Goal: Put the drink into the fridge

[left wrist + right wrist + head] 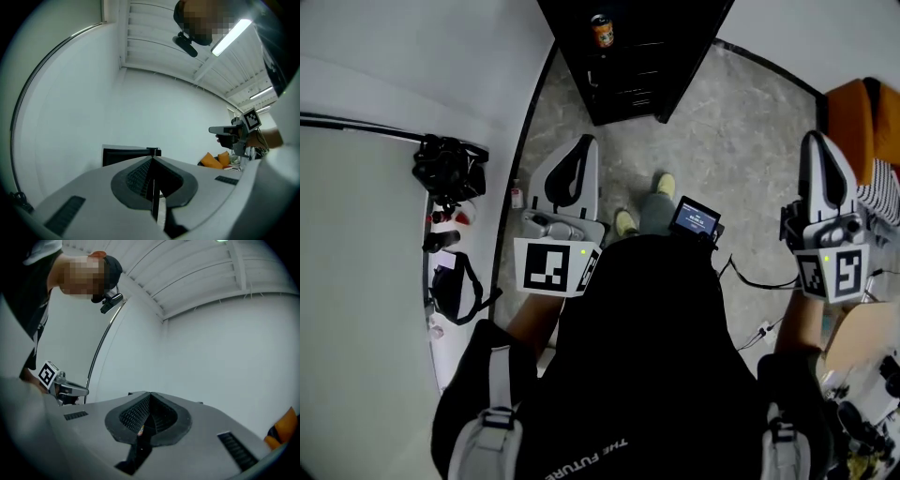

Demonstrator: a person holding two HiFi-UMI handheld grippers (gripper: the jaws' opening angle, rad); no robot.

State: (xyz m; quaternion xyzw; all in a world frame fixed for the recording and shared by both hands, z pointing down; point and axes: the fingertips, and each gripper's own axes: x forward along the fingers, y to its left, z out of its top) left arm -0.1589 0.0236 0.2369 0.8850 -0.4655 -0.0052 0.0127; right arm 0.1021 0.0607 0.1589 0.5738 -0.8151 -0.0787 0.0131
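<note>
Drink: an orange can point(601, 31) is seen at top centre on the dark cabinet point(628, 80), well apart from both grippers.
Left gripper point(582, 148): jaws clenched together, nothing held.
Right gripper point(817, 145): jaws pressed together, empty.
Risk: the can could be knocked over if reached with the jaws unopened.
Room: open floor point(722, 131) lies ahead, bounded by the white wall point(412, 66) at left and the orange cushion point(848, 112) at right.

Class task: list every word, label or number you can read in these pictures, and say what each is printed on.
"THE FUTURE": on the person's black top, upside down; more may be cut off at the frame edge.
Screen: print too small to read.
Can: label too blurred to read.
</note>
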